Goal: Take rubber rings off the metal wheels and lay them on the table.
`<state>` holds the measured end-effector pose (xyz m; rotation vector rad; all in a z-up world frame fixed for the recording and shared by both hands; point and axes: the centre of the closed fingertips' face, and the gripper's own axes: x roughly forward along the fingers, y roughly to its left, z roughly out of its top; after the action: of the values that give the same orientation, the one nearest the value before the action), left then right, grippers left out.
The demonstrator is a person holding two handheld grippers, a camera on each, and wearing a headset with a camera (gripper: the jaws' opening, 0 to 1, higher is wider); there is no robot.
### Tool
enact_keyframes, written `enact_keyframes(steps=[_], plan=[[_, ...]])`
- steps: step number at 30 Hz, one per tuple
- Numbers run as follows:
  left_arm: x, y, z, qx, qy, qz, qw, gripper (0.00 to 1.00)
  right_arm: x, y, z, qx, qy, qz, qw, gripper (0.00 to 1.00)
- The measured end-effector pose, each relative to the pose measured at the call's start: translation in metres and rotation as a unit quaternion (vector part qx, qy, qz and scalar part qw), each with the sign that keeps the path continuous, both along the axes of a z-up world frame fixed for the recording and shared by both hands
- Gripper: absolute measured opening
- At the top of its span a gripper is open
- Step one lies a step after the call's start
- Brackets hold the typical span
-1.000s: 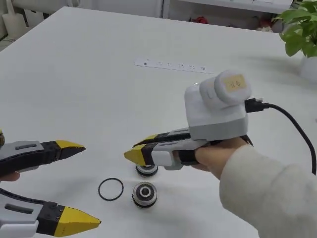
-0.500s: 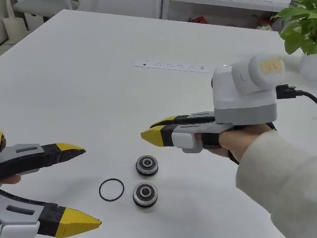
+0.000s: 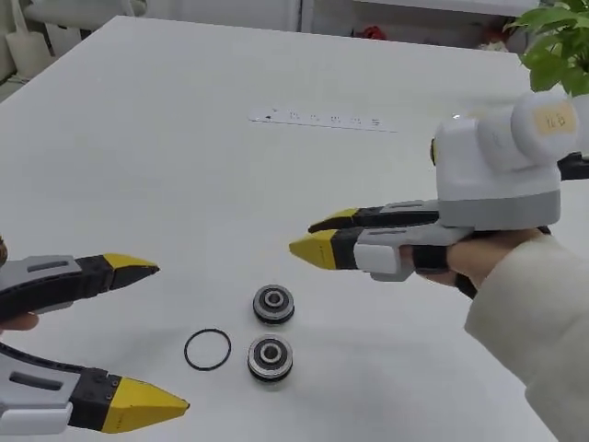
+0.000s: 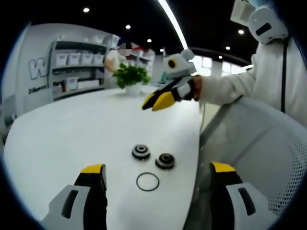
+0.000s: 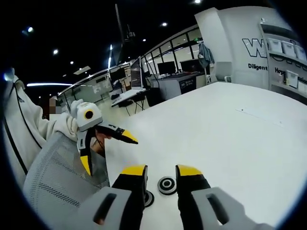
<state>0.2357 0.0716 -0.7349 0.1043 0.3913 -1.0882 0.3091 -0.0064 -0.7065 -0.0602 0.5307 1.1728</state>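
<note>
White surface (image 3: 184, 138); beside the loose ring (image 3: 207, 350), rubber on the wheel (image 3: 270, 358) looks thin and stretchy, so I'd pinch its edge. My left hand-held gripper (image 3: 171, 336) and right hand-held gripper (image 3: 303, 237) are released.

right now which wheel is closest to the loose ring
The wheel nearer the person; it lies beside the ring, the other wheel sits farther back.

Yellow tips on black jaws with grey-white bodies are seen on the left gripper (image 3: 166, 336) and right gripper (image 3: 304, 238); a cream sleeve (image 3: 534, 322) is worn, fwiw.
</note>
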Motion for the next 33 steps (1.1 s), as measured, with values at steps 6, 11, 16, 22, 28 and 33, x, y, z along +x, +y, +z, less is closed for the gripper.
enact_keyframes(steps=[6, 11, 16, 22, 28, 33], plan=[[0.004, -0.008, 0.020, -0.005, -0.019, -0.007, 0.9998, 0.91, -0.004, -0.006, -0.006, -0.016, -0.005, 0.016, 0.9997, 0.25], [0.004, -0.021, 0.037, -0.011, -0.033, -0.026, 0.9991, 0.91, -0.009, -0.006, -0.009, -0.012, 0.002, 0.035, 0.9993, 0.27], [0.006, -0.030, 0.041, 0.000, -0.038, -0.039, 0.9985, 0.90, -0.016, -0.006, -0.014, -0.020, 0.007, 0.055, 0.9983, 0.27], [0.008, -0.038, 0.049, 0.003, -0.045, -0.044, 0.9980, 0.89, -0.026, -0.002, -0.025, -0.031, 0.017, 0.079, 0.9963, 0.28], [0.012, -0.049, 0.054, -0.006, -0.046, -0.048, 0.9977, 0.90, -0.032, -0.001, -0.038, -0.042, 0.035, 0.095, 0.9940, 0.28], [0.010, -0.058, 0.050, 0.008, -0.049, -0.064, 0.9967, 0.88, -0.037, -0.002, -0.053, -0.060, 0.048, 0.111, 0.9909, 0.29]])
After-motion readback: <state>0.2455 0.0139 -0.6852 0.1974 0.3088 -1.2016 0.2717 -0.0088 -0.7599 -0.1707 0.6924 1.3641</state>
